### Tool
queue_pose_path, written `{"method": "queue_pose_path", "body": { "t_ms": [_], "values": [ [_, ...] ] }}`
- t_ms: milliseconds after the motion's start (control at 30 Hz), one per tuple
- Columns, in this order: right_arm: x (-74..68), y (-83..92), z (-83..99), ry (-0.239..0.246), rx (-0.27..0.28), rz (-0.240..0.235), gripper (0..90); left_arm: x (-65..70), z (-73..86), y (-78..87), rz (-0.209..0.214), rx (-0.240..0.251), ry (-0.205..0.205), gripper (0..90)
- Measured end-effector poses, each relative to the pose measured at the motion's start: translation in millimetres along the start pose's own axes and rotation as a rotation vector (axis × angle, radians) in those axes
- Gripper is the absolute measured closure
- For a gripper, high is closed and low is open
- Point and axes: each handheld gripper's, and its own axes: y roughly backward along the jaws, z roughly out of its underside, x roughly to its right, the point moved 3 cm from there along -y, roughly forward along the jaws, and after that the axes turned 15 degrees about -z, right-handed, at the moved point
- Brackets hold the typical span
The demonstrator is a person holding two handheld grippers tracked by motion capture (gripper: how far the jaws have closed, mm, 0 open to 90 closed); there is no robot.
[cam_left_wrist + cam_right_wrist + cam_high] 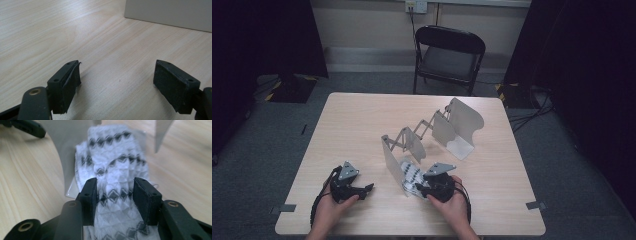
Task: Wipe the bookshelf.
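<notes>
While the right tool (115, 195) sits with its jaws parted on either side of the white, black-patterned cloth (112, 170), nothing presses on the fabric that I can make out, so the cloth is straddled rather than gripped. It lies bundled in the nearest bay of the grey folding rack (432, 132), against the rack's front divider (393, 159), on the side toward the person's right hand. To my eye the main risk is the cloth slumping: it is soft and loosely rolled, and with no squeeze on it, it could unroll and spill out of the rack's open near side onto the bench (362, 115). A second risk is the rack itself; it looks light and hinged like an accordion, so if a jaw catches a fold or bumps the divider when the tool pulls away, the rack may slide or fold. The left tool (353, 188) rests on the bench well to the left of the rack, jaws wide and empty, so it is not bracing the rack against a shove.
</notes>
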Motion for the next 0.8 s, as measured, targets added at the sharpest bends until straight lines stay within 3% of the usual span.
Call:
{"method": "queue_pose_path", "body": {
  "t_ms": [133, 200, 300, 500, 800],
  "values": [
    [-2.7, -11.2, -0.8, 0.017, 0.010, 0.026, 63.2, -0.1, 0.0, 0.1, -0.003, 0.002, -0.004, 21.3],
    [-5.3, -17.2, -6.7, 0.046, -0.016, 0.033, 67.5, -0.3, 0.0, 0.1, -0.001, 0.000, -0.004, 21.3],
    [-6.3, -23.1, -10.5, 0.045, -0.009, 0.042, 72.7, 0.2, 0.1, 0.1, -0.002, 0.002, -0.002, 21.3],
    [-0.9, -28.8, -16.1, -0.027, 0.041, 0.027, 79.8, 1.0, 0.1, 0.7, -0.010, 0.007, -0.012, 21.5],
    [4.7, -37.5, -22.6, -0.071, 0.088, 0.025, 80.0, 1.0, 0.1, 0.8, -0.012, 0.007, -0.014, 21.5]
  ]
}}
